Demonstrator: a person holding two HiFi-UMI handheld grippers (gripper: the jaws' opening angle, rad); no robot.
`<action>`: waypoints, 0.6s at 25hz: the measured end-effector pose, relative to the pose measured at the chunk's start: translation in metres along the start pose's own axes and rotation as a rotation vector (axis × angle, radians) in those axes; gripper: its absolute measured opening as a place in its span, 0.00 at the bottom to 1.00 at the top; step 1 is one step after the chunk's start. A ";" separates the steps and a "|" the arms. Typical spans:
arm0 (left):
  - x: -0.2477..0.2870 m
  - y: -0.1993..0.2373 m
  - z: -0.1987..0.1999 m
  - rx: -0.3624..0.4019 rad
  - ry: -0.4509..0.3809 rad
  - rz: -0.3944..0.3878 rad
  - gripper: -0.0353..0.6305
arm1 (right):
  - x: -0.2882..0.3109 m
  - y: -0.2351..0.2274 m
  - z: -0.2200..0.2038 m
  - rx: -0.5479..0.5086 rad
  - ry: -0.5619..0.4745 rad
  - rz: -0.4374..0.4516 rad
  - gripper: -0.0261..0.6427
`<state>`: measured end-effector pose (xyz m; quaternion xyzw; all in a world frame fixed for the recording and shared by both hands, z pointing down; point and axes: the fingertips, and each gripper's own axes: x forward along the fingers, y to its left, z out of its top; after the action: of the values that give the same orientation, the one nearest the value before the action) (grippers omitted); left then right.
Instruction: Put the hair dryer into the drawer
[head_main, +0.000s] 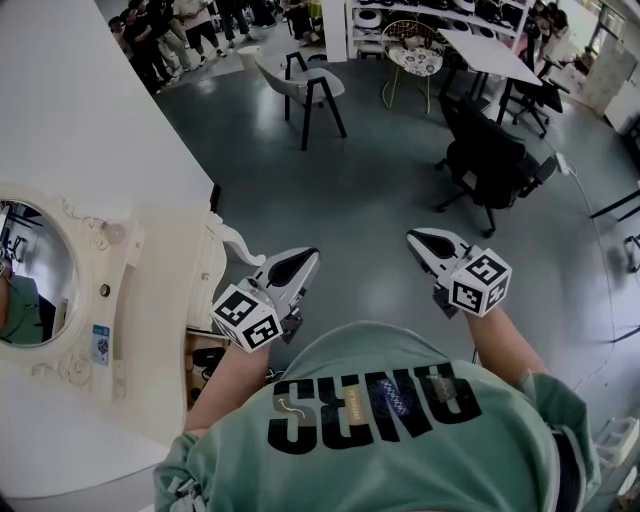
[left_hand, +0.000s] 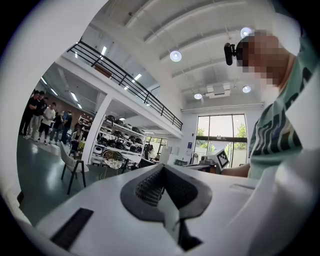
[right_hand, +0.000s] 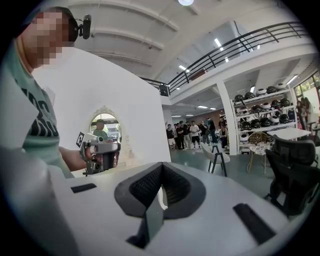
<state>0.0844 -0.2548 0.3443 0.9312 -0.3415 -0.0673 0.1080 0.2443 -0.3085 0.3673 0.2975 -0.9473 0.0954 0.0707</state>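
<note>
Vanity in cream (head_main: 165, 300) stands at left, its drawer (head_main: 192, 342) open. Beside it the left gripper (head_main: 305, 258) and right gripper (head_main: 418, 238) hover, fingers pressed together, empty. A dark shape (head_main: 207, 358), perhaps the hair dryer, lies in the drawer.

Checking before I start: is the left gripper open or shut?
Shut: the left gripper has its jaws together, nothing between them.
</note>
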 end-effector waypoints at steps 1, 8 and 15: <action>0.000 0.000 0.000 -0.002 0.000 0.001 0.07 | 0.001 0.000 0.000 0.000 0.004 0.002 0.03; -0.001 0.002 0.000 -0.012 -0.002 0.000 0.07 | 0.006 0.003 0.000 -0.013 0.017 0.018 0.03; -0.002 0.004 0.001 -0.013 -0.009 0.006 0.07 | 0.007 0.003 0.000 -0.020 0.018 0.023 0.03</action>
<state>0.0801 -0.2563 0.3443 0.9291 -0.3444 -0.0734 0.1129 0.2372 -0.3102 0.3681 0.2850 -0.9509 0.0892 0.0813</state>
